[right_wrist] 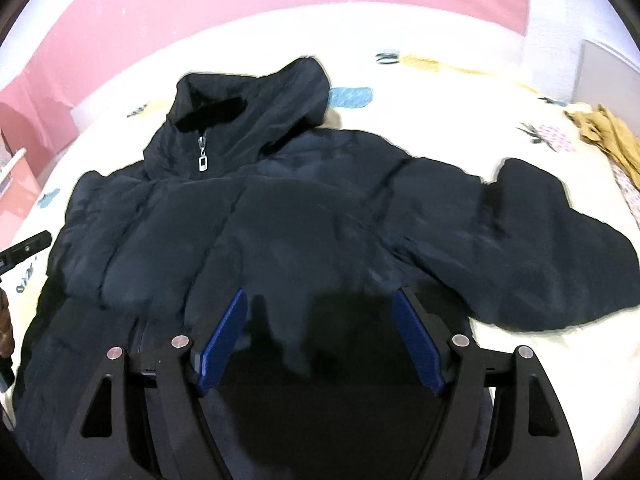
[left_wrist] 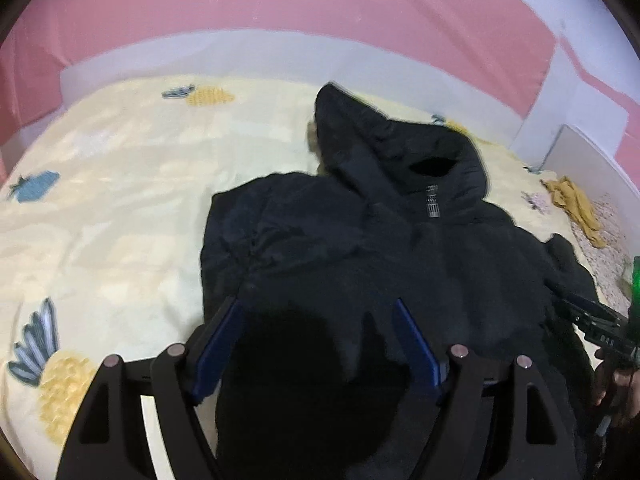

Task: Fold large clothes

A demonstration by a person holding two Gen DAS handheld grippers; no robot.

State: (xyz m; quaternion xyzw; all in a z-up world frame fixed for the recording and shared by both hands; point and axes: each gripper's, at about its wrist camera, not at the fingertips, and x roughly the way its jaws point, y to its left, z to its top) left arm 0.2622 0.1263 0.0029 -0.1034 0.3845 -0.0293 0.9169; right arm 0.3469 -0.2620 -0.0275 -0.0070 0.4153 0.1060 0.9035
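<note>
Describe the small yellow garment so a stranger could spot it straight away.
Start at the bed with the pale pineapple-print sheet and find the big dark padded jacket spread across it. Look beyond the jacket's outstretched sleeve to the bed's far edge: the crumpled mustard-yellow cloth there is the only small, bright-coloured garment.

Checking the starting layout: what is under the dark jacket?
The dark jacket lies spread on a pale yellow bedsheet printed with pineapples; the sheet shows all round it. Whatever lies directly beneath the jacket is covered and cannot be seen.

Pineapple-print bedsheet [left_wrist: 120, 208]; pink wall [left_wrist: 280, 4]; mustard cloth [right_wrist: 612, 136], possibly garment, near edge.
</note>
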